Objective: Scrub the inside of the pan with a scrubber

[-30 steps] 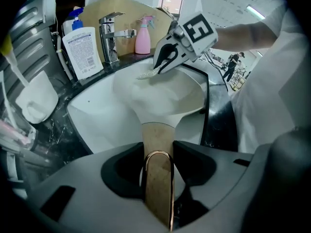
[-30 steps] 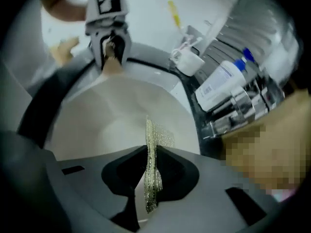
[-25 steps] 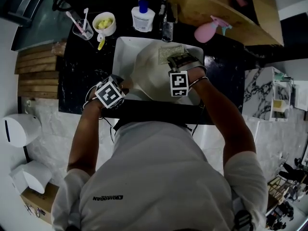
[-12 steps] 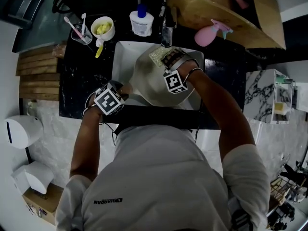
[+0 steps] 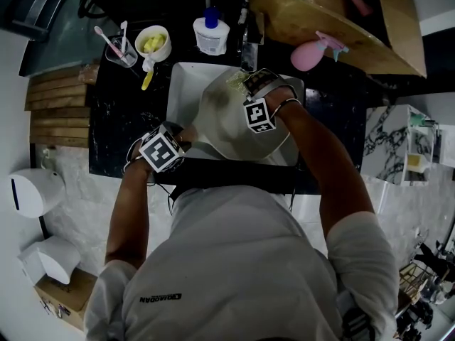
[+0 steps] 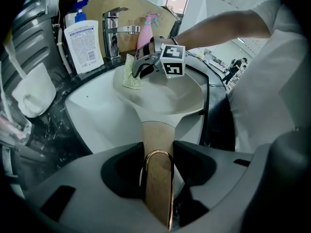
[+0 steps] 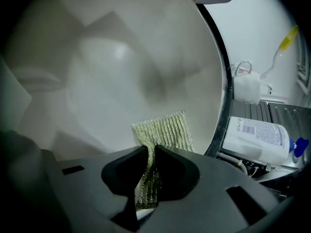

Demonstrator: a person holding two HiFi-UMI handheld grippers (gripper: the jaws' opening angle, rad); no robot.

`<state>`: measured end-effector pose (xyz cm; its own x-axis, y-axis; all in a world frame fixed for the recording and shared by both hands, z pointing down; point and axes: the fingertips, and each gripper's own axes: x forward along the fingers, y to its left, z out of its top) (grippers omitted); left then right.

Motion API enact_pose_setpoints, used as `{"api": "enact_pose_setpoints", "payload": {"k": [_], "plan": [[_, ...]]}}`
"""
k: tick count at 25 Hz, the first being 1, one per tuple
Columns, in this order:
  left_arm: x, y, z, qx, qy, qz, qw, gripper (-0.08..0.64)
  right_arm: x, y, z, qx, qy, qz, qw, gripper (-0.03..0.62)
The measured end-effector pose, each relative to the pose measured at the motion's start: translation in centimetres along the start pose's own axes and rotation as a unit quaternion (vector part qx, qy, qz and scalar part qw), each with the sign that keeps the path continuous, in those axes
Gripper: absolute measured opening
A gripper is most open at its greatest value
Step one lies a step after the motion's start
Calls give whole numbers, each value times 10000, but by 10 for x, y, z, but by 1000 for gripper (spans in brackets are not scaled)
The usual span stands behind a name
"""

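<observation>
Over the white sink, the pale pan is held by its wooden handle; the left gripper has its jaws clamped on that handle, where a copper loop ends it; the right gripper pinches a yellow-green scrubber between jaws that almost meet; the scrubber's free end lies against the pan's inner wall; a soap bottle stands behind the sink.

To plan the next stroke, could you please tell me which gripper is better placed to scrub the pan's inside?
Right. The right gripper is shut on the scrubber inside the pan; the left gripper grips the handle, steadying it.
</observation>
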<state>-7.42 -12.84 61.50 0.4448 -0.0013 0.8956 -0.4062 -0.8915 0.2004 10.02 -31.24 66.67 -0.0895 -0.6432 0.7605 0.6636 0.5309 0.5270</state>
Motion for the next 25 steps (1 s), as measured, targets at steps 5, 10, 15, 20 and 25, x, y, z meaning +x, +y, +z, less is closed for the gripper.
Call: {"api": "enact_pose_setpoints", "payload": {"k": [5, 10, 15, 20, 25], "plan": [[3, 4, -1, 43, -36, 3, 10000, 194, 2, 0, -2, 181, 154, 73, 9997, 78], [4, 4, -4, 45, 18, -20, 10000, 194, 2, 9, -10, 414, 432, 332, 9977, 78], [6, 5, -6, 65, 14, 36, 10000, 195, 1, 28, -20, 805, 757, 747, 9911, 78], [5, 5, -5, 122, -49, 39, 9999, 194, -4, 49, -30, 1358, 1059, 1161, 9782, 78], [4, 5, -2, 144, -92, 62, 9998, 193, -11, 67, -32, 1828, 1211, 1435, 9651, 78]]}}
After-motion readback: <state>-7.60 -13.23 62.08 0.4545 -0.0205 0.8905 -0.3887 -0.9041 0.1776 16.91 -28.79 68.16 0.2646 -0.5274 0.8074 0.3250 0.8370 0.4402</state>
